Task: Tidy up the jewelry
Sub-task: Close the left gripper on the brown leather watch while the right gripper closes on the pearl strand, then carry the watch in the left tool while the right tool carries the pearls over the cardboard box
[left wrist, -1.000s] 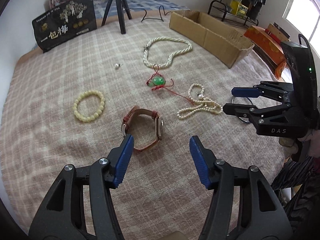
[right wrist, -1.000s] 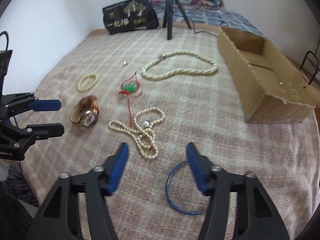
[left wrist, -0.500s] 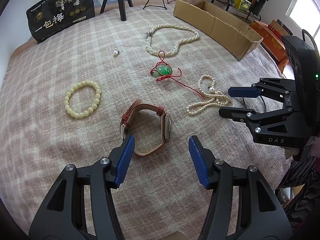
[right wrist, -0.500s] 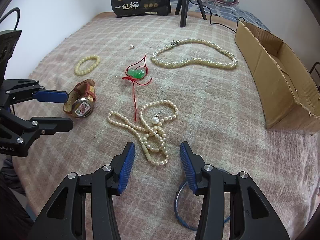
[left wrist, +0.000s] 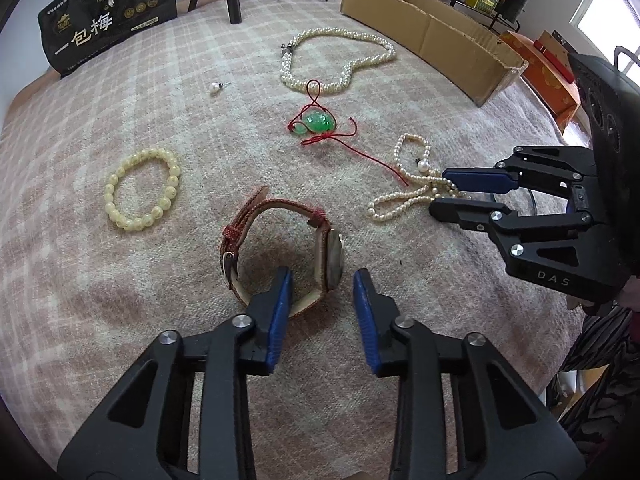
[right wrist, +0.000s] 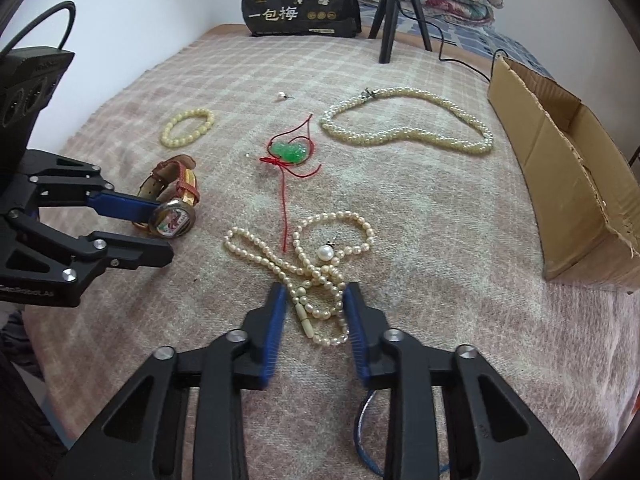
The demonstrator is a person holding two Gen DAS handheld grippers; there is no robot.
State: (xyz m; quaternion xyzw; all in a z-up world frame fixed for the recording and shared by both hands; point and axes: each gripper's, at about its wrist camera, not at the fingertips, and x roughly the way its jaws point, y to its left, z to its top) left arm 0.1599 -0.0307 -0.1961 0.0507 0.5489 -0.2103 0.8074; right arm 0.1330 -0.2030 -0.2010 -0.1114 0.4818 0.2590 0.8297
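A brown-strap watch (left wrist: 280,248) stands on edge on the plaid blanket; its face end sits between the open fingers of my left gripper (left wrist: 322,280), without contact that I can see. It also shows in the right wrist view (right wrist: 172,196). My right gripper (right wrist: 314,300) is open and straddles the near end of a tangled thin pearl strand (right wrist: 316,264). Farther off lie a green pendant on red cord (right wrist: 290,152), a thick pearl necklace (right wrist: 404,128), a yellow bead bracelet (right wrist: 188,128) and a single pearl earring (right wrist: 281,96).
An open cardboard box (right wrist: 568,176) stands at the right of the blanket. A black printed bag (right wrist: 300,8) and a tripod (right wrist: 394,12) stand at the far edge. A blue wire ring (right wrist: 368,440) lies under my right gripper. Stacked quilts are behind.
Both grippers have moved forward and lower. The left one now brackets the watch face and the right one brackets the pearl strand. Both openings have narrowed.
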